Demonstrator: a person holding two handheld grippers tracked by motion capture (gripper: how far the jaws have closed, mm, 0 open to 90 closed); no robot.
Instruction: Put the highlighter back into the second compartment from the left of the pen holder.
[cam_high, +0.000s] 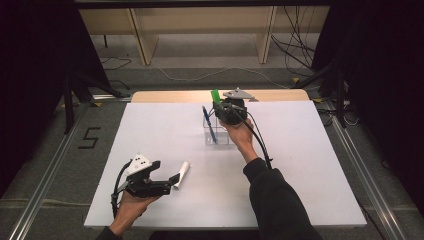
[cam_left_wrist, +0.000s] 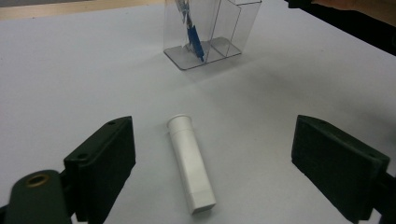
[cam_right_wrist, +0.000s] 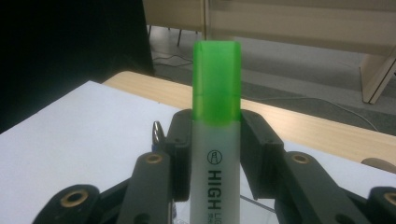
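Observation:
My right gripper (cam_high: 220, 107) is shut on a highlighter (cam_right_wrist: 216, 140) with a white body and a green cap (cam_high: 215, 95), held upright above the clear plastic organizer (cam_high: 216, 131) at the table's middle back. A blue pen (cam_high: 209, 125) stands tilted in the organizer's left compartment (cam_left_wrist: 189, 39). My left gripper (cam_high: 172, 181) is open near the front left of the table. A white tube (cam_left_wrist: 190, 163) lies flat on the table between its two wide-apart jaws, touching neither, and in the high view the tube (cam_high: 183, 173) sits just beyond the fingertips.
The white table top (cam_high: 300, 165) has a wooden strip (cam_high: 170, 96) along its far edge. Beyond it are pale wooden shelf legs (cam_high: 142, 42) and cables (cam_high: 300, 50) on the floor. A "5" marking (cam_high: 89, 138) is on the floor at left.

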